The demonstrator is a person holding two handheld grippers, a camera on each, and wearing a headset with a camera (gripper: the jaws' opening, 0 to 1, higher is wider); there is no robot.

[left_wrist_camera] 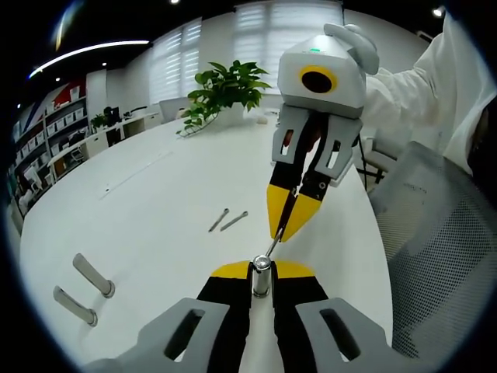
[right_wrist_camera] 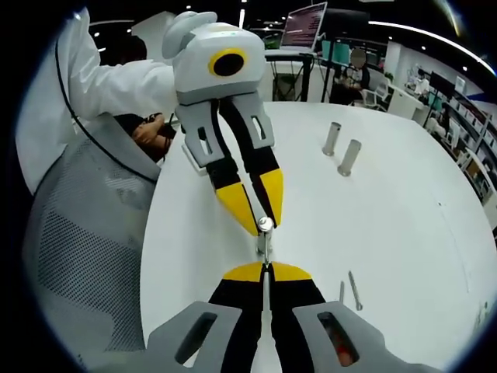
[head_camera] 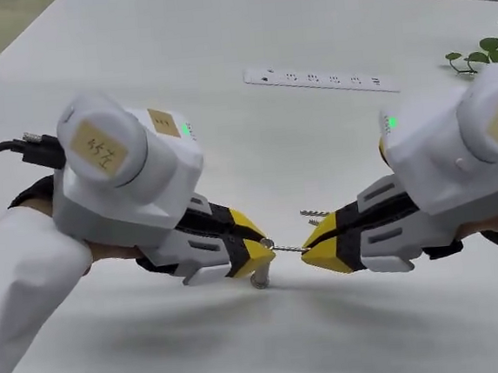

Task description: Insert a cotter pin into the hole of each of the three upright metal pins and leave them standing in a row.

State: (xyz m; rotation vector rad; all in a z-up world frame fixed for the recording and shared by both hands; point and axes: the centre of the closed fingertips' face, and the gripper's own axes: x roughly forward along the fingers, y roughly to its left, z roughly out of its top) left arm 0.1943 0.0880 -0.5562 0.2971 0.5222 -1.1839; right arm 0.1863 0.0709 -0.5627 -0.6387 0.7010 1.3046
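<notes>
My left gripper (head_camera: 262,253) is shut on an upright metal pin (head_camera: 260,278) that stands on the white table (head_camera: 227,136); the pin (left_wrist_camera: 262,277) sits between my yellow jaw tips. Facing it, my right gripper (head_camera: 312,249) is shut on a thin cotter pin (head_camera: 288,249), whose tip touches the metal pin's head (right_wrist_camera: 265,225). Whether it enters the hole I cannot tell. Two more metal pins (right_wrist_camera: 331,138) (right_wrist_camera: 349,157) stand side by side further off. Two spare cotter pins (head_camera: 314,215) (left_wrist_camera: 229,221) lie on the table close to the right gripper.
A white power strip (head_camera: 320,79) lies across the far side of the table. A potted plant (left_wrist_camera: 225,85) stands at the table's far right edge. A grey mesh chair (right_wrist_camera: 85,233) is beside the table near the person's white sleeve (head_camera: 23,293).
</notes>
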